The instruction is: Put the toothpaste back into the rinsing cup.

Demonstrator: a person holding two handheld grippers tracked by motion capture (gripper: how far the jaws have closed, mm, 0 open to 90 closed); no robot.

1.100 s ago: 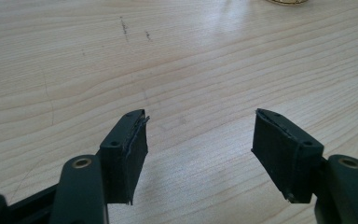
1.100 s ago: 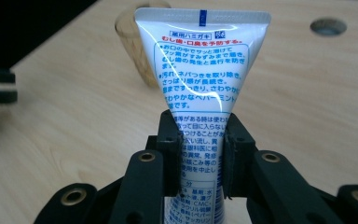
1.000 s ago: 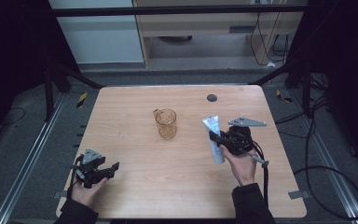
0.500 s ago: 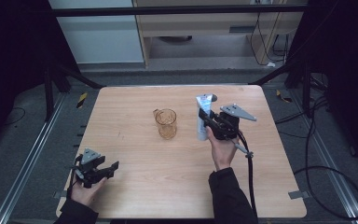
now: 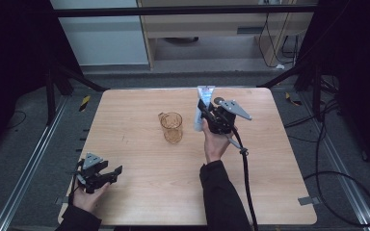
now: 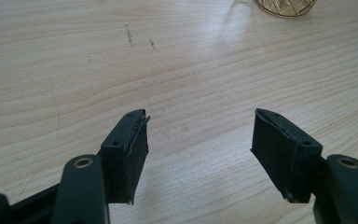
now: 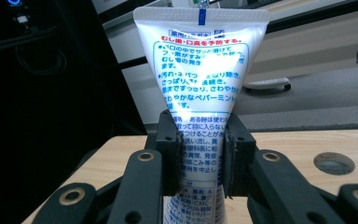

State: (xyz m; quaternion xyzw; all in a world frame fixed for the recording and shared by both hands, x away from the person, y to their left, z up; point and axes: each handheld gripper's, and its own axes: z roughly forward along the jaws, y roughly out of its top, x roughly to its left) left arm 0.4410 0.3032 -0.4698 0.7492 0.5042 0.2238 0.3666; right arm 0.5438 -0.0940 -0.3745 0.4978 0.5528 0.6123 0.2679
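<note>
The right claw [image 7: 200, 158] gripped an upright toothpaste tube [image 7: 200, 70], the glass mug [image 5: 172, 126] just beside it; the left claw [image 6: 200, 149] gaped wide, empty, over the table [image 6: 74, 70].
</note>
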